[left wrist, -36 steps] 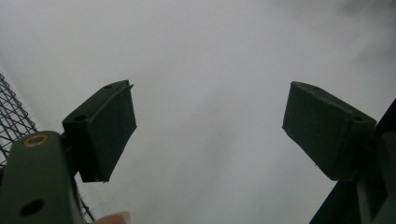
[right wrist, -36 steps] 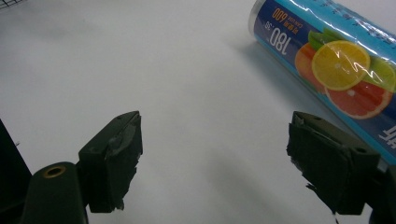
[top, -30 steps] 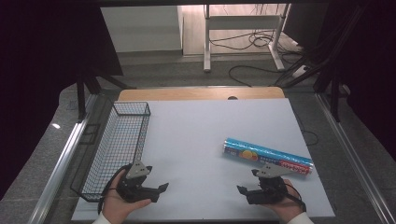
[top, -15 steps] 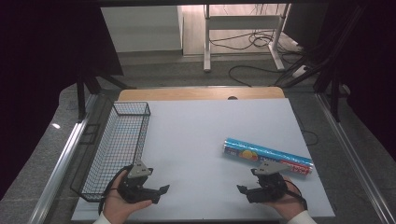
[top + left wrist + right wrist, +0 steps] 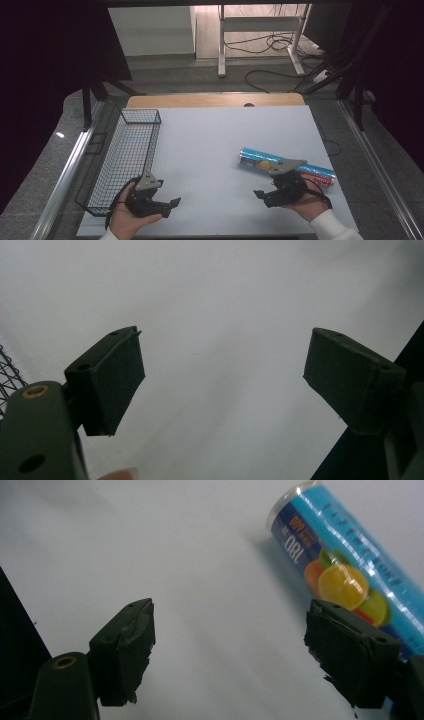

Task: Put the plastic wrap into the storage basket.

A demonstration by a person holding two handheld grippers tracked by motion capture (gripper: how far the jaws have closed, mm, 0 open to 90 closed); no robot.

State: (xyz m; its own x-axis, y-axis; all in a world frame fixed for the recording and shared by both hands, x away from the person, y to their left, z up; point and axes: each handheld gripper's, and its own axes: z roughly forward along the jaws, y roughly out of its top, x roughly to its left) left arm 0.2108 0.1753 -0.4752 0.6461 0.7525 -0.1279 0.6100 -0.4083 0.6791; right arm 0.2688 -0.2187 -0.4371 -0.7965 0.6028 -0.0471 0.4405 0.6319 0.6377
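The right tool [image 5: 227,645] is hovering low over the white tabletop [image 5: 215,145] with its jaws spread wide and empty, the blue fruit-printed tube [image 5: 345,575] lying on its side just beyond one jaw. The left tool [image 5: 162,204] is also gaping, empty, beside the wire basket [image 5: 125,155] at the tabletop's left edge. Being round, the tube is likely sitting ready to roll if a jaw nudges it off-centre, probably towards the far right edge.

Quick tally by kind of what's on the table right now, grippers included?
Wire basket: 1
Blue tube with fruit print, lying on its side: 1
Handheld grippers: 2, left gripper and right gripper, both open and holding nothing
Total: 4
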